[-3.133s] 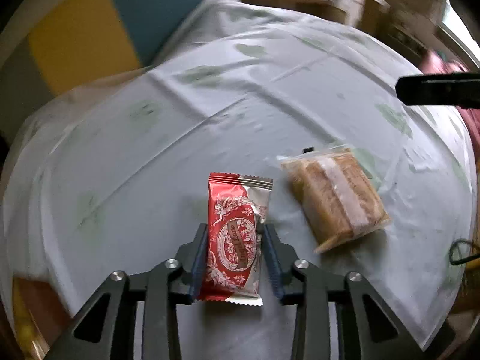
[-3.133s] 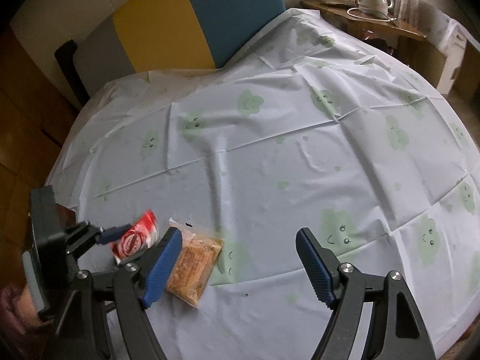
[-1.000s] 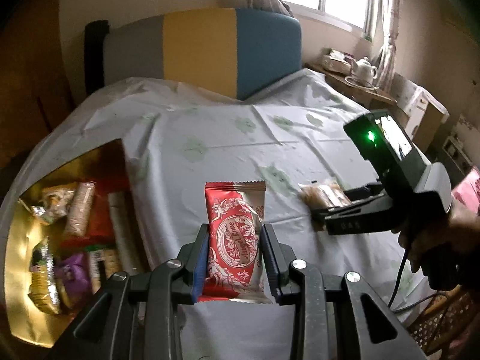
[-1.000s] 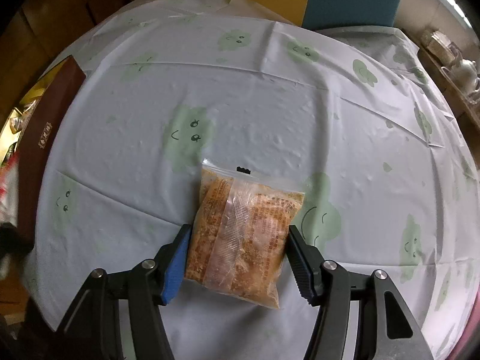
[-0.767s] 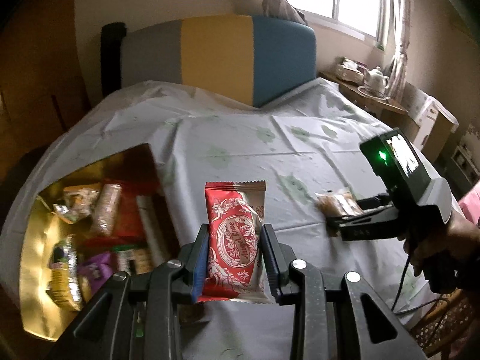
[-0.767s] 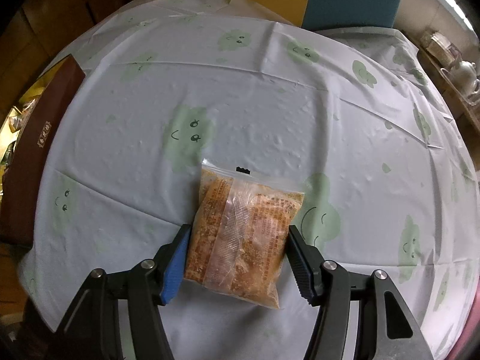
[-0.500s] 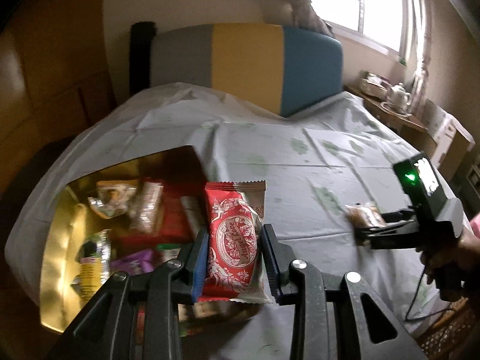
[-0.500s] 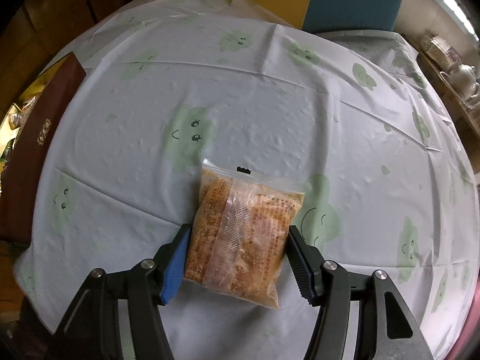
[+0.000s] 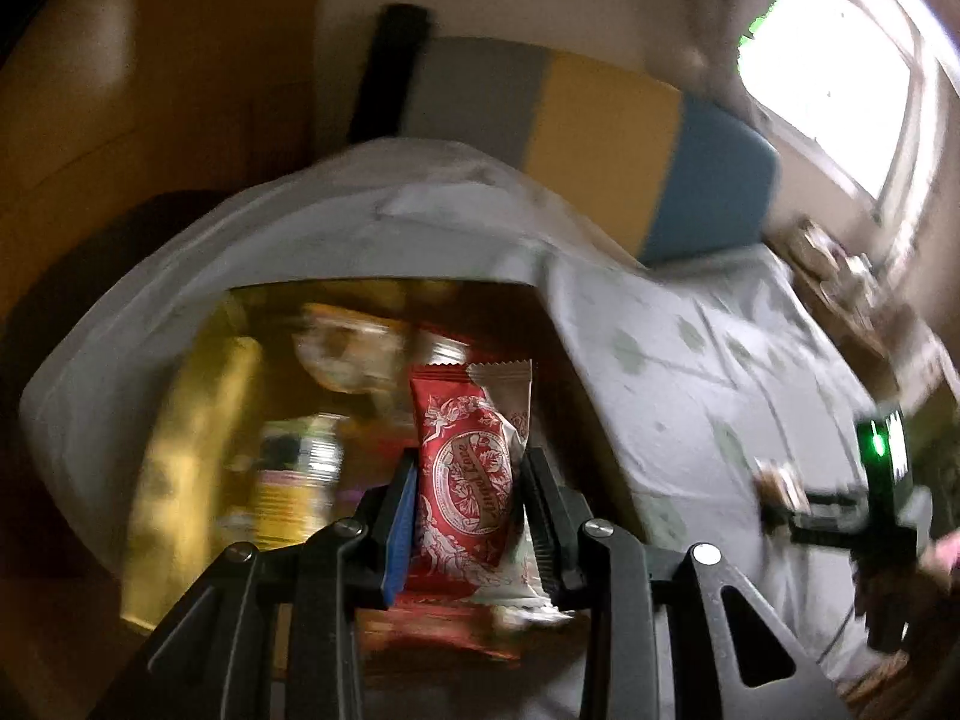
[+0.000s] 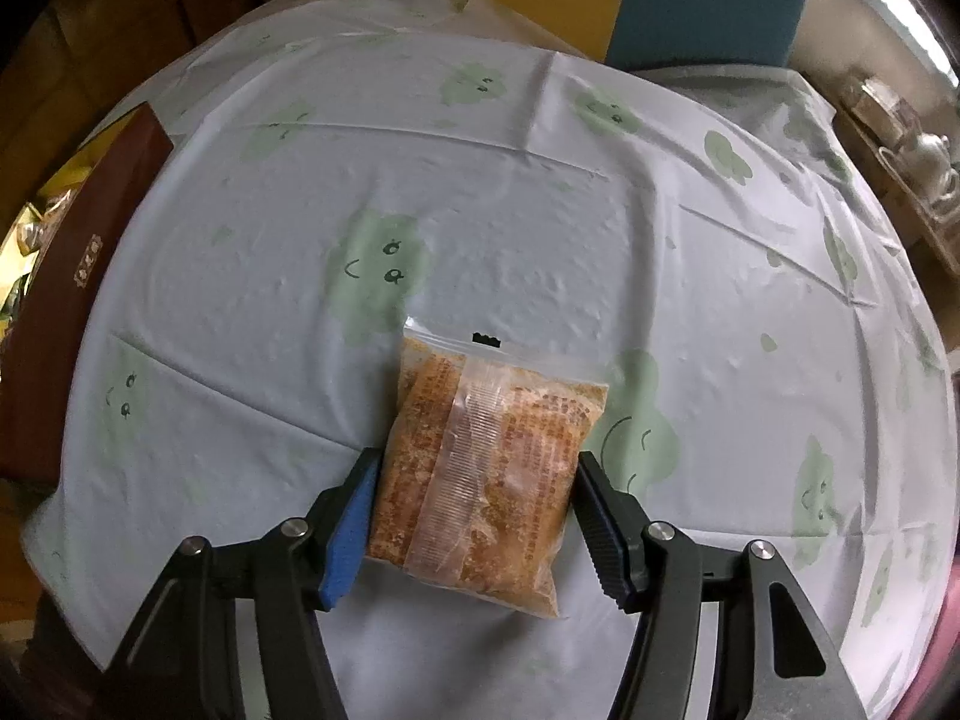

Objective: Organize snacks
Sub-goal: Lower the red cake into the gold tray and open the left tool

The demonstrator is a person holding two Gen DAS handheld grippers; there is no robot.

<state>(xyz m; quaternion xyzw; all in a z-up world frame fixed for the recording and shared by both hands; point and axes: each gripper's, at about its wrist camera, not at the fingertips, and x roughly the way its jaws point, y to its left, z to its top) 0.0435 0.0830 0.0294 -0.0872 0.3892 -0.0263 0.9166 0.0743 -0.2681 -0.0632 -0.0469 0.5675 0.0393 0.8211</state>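
My left gripper [image 9: 471, 459] is shut on a red and white snack packet [image 9: 468, 420], held upright in the air over an open box with a gold inside [image 9: 180, 420]. The box holds several wrapped snacks [image 9: 300, 468], all blurred. In the right wrist view my right gripper [image 10: 474, 474] points down at the table, and its pads touch both sides of a clear bag of orange-brown snack [image 10: 498, 420] lying on the tablecloth [image 10: 540, 210]. The box's brown outer wall [image 10: 78, 300] shows at the table's left edge.
A chair with a grey, yellow and blue back [image 9: 600, 138] stands behind the table. A side table with a teapot [image 10: 924, 156] is at the far right. A window [image 9: 840, 78] is behind it. The tablecloth hangs over the table's edges.
My left gripper has carried the red packet leftwards from above the cloth to above the box and rolled a little. The right gripper and the bag have stayed where they were.
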